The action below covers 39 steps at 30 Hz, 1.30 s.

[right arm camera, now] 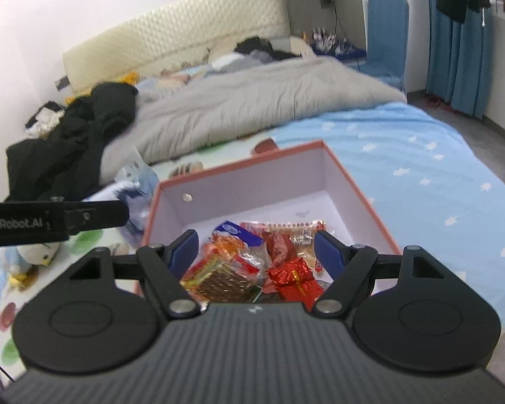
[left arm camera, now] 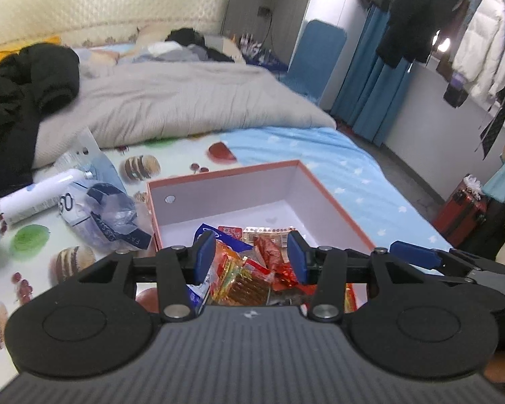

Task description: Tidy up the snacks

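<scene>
An orange-rimmed box (left arm camera: 225, 172) with a white inside lies on the bed, also in the right wrist view (right arm camera: 239, 164). Its near end holds a pile of wrapped snacks (left arm camera: 249, 269): red, orange and blue packets (right arm camera: 252, 262). My left gripper (left arm camera: 250, 257) hovers over the pile, jaws apart, nothing between the blue pads. My right gripper (right arm camera: 256, 249) hangs over the same pile, jaws wide, and holds nothing. One blue finger of the right gripper (left arm camera: 417, 257) shows at the right of the left wrist view. The left gripper's black side (right arm camera: 84, 217) crosses the left of the right wrist view.
Left of the box lie a crumpled plastic bag (left arm camera: 107, 215) and a white bottle (left arm camera: 33, 198). A grey duvet (left arm camera: 185, 101) and black clothing (left arm camera: 20, 101) cover the far bed. A plush toy (right arm camera: 37, 256) sits at the left. A red suitcase (left arm camera: 461, 212) stands on the floor.
</scene>
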{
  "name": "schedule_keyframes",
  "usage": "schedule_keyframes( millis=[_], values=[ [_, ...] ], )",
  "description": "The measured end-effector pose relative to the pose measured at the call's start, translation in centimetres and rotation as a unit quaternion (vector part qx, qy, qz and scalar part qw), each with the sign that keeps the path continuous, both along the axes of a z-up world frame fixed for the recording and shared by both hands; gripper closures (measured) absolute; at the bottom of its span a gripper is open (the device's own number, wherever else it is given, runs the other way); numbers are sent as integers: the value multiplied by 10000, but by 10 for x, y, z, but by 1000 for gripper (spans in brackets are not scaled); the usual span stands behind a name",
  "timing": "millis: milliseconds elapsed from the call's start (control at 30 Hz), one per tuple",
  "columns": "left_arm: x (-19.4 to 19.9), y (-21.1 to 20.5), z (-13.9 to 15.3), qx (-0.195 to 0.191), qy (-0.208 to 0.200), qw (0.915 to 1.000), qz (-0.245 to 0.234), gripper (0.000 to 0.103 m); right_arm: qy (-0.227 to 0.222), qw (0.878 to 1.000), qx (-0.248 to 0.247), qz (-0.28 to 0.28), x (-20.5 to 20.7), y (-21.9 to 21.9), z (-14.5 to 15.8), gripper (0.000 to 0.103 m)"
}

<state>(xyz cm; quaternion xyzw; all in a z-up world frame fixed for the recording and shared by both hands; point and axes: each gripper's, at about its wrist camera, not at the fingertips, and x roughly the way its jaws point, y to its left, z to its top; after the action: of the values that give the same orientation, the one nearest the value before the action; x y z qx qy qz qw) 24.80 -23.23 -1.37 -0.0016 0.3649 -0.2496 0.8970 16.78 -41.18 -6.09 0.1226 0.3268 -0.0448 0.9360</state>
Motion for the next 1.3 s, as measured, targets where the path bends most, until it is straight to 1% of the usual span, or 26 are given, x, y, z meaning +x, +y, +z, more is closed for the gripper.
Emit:
schedule_keyframes(
  millis=[133,300,600,700,800,1000,1167,1233,1300],
  values=[
    [-34,16,20,-68,-163,9998,30,50,-250,9997,-45,-17,-31,10,22,26],
    [-77,36,43,-77,-434,9990,35,50,-542,9985,-74,-26,-68,23,41,26],
    [-138,74,63,-256,-630,9976,126,50,-907,9958,-93,-49,-117,46,64,26],
    [-158,85,64,-267,-715,9970,123,50,-981,9951,-113,-28,-132,53,69,26],
    [-181,95,60,-241,-673,9974,80,50,-1112,9937,-112,-40,-153,58,74,25],
    [-212,107,50,-229,-679,9974,89,50,-1131,9934,-98,-133,-182,68,71,25],
    [-222,113,43,-212,-682,9973,148,50,-1171,9928,-203,-128,-199,76,62,25],
    [-222,116,41,-252,-686,9970,266,50,-1153,9926,-377,-20,-199,76,59,25],
    [-217,118,38,-277,-652,9970,324,50,-1182,9918,-460,-123,-198,72,58,25]
  ],
)
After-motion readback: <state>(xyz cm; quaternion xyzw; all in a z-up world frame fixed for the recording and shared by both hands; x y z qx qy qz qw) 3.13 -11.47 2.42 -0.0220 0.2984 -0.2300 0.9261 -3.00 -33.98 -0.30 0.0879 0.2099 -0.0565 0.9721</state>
